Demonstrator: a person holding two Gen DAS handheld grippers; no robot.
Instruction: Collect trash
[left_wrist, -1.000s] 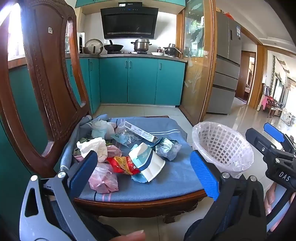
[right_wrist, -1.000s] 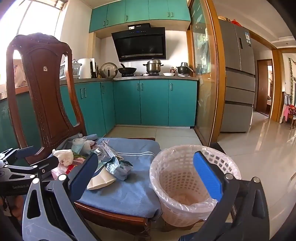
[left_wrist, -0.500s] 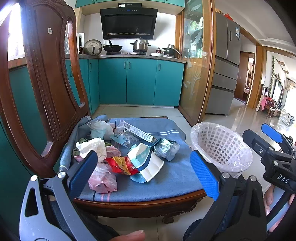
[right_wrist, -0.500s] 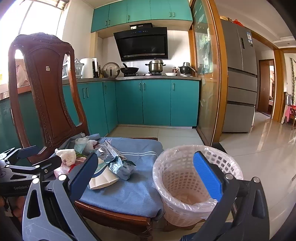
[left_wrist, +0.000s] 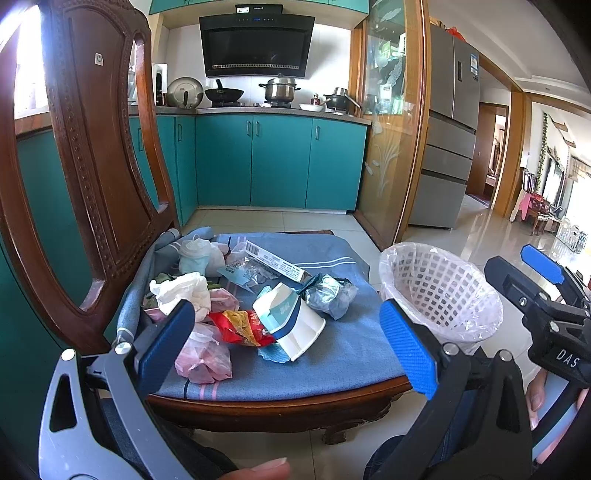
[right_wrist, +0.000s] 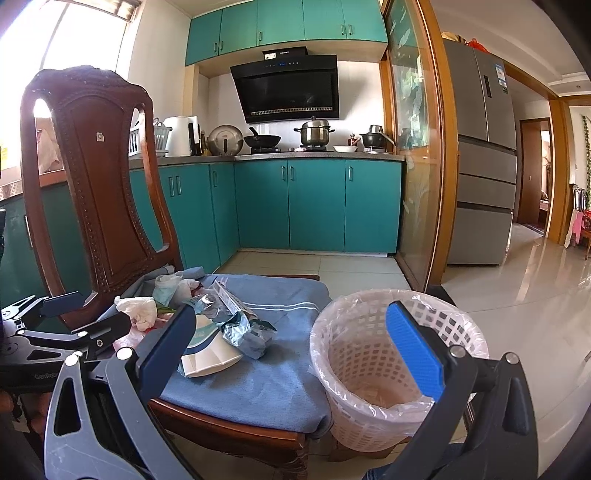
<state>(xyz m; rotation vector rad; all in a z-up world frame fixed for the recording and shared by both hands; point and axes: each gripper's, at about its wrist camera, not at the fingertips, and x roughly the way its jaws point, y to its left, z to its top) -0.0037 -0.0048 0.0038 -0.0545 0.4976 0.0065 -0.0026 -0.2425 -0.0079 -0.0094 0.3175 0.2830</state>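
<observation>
Trash lies on the blue cushion (left_wrist: 332, 354) of a wooden chair: a crushed white paper cup (left_wrist: 291, 325), a red snack wrapper (left_wrist: 240, 326), a pink bag (left_wrist: 203, 356), white tissue (left_wrist: 184, 291), a silver wrapper (left_wrist: 330, 293), a flat box (left_wrist: 275, 260). A white lined basket (left_wrist: 439, 291) stands on the floor right of the chair; it also shows in the right wrist view (right_wrist: 384, 365). My left gripper (left_wrist: 288, 347) is open and empty before the chair's front edge. My right gripper (right_wrist: 291, 350) is open and empty, between cushion and basket.
The tall carved chair back (left_wrist: 92, 155) rises at the left. Teal kitchen cabinets (left_wrist: 280, 162) and a stove with pots stand behind. A glass partition (left_wrist: 391, 129) and a fridge (left_wrist: 450, 125) are at the right. Tiled floor (right_wrist: 535, 295) stretches right of the basket.
Both grippers have shifted slightly; the chair and basket sit a little further left in the left wrist view and further right in the right wrist view. Both stay open and empty.
</observation>
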